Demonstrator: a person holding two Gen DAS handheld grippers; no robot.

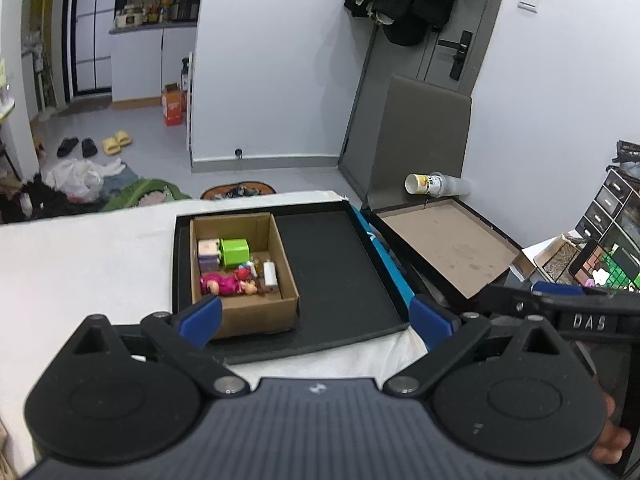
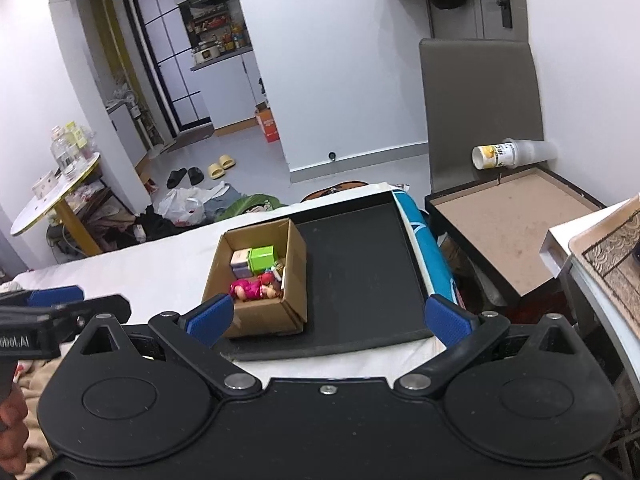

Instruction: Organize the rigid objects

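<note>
A small cardboard box (image 1: pixel 286 294) sits in the left part of a black tray (image 1: pixel 340 264) on a white-covered table. Inside it lie a green cube (image 1: pixel 235 251), a pale purple block (image 1: pixel 209 254), a pink doll (image 1: pixel 224 284) and a small white bottle (image 1: pixel 270 273). The box (image 2: pixel 296 276) and tray (image 2: pixel 360 264) also show in the right wrist view, with the green cube (image 2: pixel 262 258) and pink doll (image 2: pixel 250 290). My left gripper (image 1: pixel 316 318) is open and empty, above the tray's near edge. My right gripper (image 2: pixel 328 318) is open and empty, also near the tray's front edge.
A blue case (image 1: pixel 390 264) lies along the tray's right side. A brown-lined open flat box (image 1: pixel 444 248) sits on a chair to the right, a tipped cup (image 1: pixel 436 184) behind it. A white table (image 2: pixel 592 240) stands at right. Clothes and slippers (image 1: pixel 116 142) litter the floor.
</note>
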